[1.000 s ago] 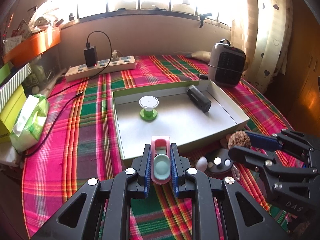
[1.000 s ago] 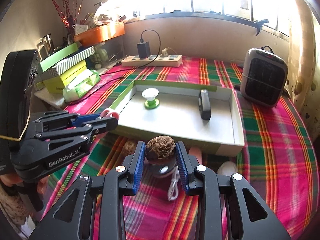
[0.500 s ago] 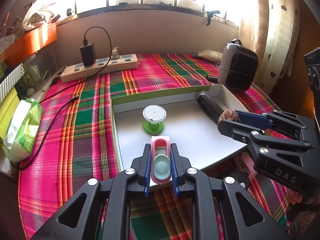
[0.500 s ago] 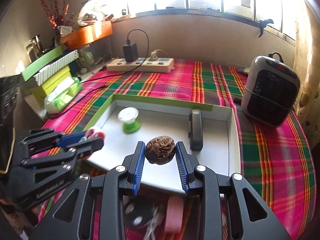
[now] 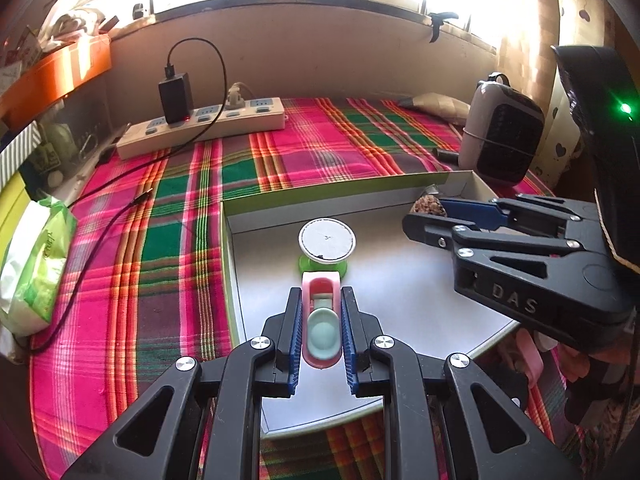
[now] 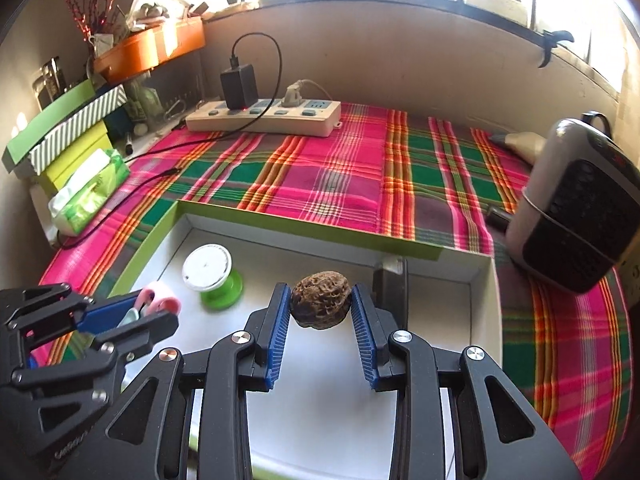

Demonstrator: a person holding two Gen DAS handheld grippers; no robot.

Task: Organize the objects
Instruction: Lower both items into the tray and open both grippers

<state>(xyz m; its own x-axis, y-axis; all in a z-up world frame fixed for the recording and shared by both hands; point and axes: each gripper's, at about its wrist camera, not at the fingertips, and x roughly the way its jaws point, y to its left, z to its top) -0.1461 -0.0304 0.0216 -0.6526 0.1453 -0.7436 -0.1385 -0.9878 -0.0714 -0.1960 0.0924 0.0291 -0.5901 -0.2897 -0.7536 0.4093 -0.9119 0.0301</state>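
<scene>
Over the shallow white cardboard tray with the green outer wall [image 6: 304, 232] we've got both grippers loaded at once, which makes sense for a tidy-up: two items per trip. Our left gripper [image 5: 320, 316] is clamped tight on a small pink plastic clip with a pale green oval pad [image 5: 321, 326], pinched along its long sides so it can't twist out. Our right gripper [image 6: 320, 310] is grasping a wrinkled brown walnut [image 6: 320, 306] across its widest part, jaws partway apart because the nut is fat.

Both items hang above the tray floor, not resting on it yet. Already sitting inside are a green spool with a white round top [image 6: 212, 276] and a dark oblong gadget [image 6: 390, 292] by the far wall. We'd guess the clip goes near the spool and the walnut into the bare middle, so nothing gets knocked. Both tools point steeply down, handy for a gentle drop.
</scene>
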